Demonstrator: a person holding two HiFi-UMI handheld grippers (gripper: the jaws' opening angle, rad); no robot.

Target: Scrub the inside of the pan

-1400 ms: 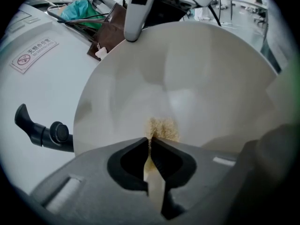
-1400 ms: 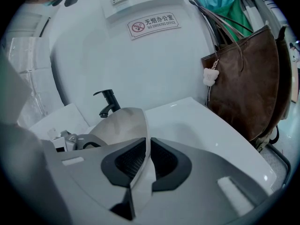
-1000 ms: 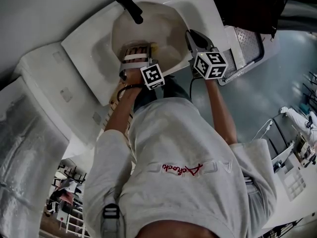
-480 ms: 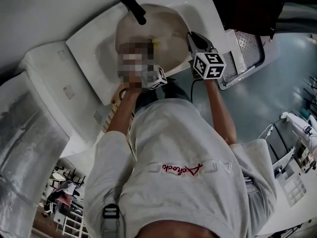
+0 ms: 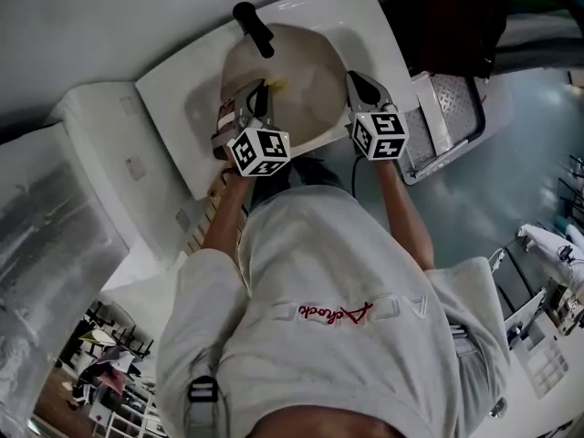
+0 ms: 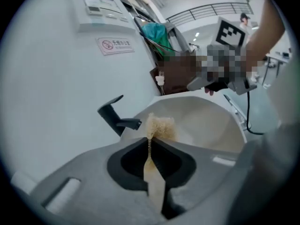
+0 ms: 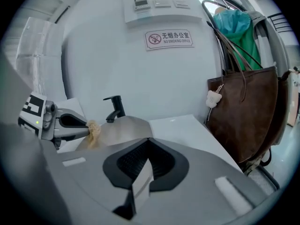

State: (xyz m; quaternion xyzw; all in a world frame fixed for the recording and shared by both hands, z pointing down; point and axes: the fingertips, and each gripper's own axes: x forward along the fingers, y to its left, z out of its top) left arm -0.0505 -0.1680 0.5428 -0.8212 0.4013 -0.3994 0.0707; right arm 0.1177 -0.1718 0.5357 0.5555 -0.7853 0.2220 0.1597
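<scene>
A wide cream-coloured pan lies in the white sink, under the black tap. My left gripper is shut on a beige scrub pad, held over the pan's left inner side. In the right gripper view the pad hangs from the left gripper above the pan. My right gripper is at the pan's right rim. Its jaws are shut on a thin edge, apparently that rim.
A white wall with a no-smoking sign stands behind the sink. At the right, a brown bag and a green bag hang beside the counter. Below the counter's right end sits a metal rack.
My left gripper has rolled and shifted a little to the left with the pad over the pan. The right gripper stays at the rim.
</scene>
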